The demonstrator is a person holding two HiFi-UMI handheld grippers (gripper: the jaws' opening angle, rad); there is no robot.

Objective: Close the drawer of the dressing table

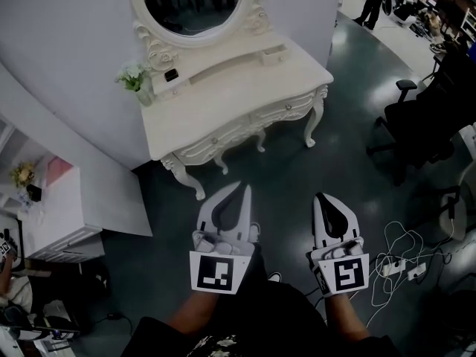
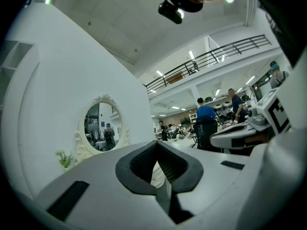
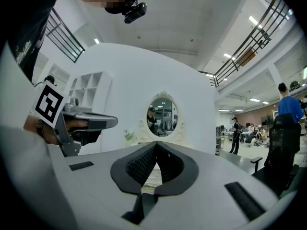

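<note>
The white dressing table point(image 1: 223, 103) with an oval mirror point(image 1: 193, 2) stands against the curved wall, ahead of both grippers. Two wide drawers with small knobs point(image 1: 216, 141) sit in its carved front. A little drawer point(image 1: 274, 53) on the shelf right of the mirror seems to stick out. My left gripper point(image 1: 242, 188) and right gripper point(image 1: 321, 196) are held side by side over the dark floor, short of the table, both shut and empty. In the left gripper view the gripper point(image 2: 156, 145) points at the mirror point(image 2: 101, 126). The right gripper point(image 3: 156, 143) faces the mirror point(image 3: 162, 119) too.
A small plant point(image 1: 134, 76) stands on the table's left end. A low white cabinet point(image 1: 63, 214) is at the left. A black office chair point(image 1: 416, 117) stands at the right, and a power strip with cables point(image 1: 401, 266) lies on the floor. People stand far off.
</note>
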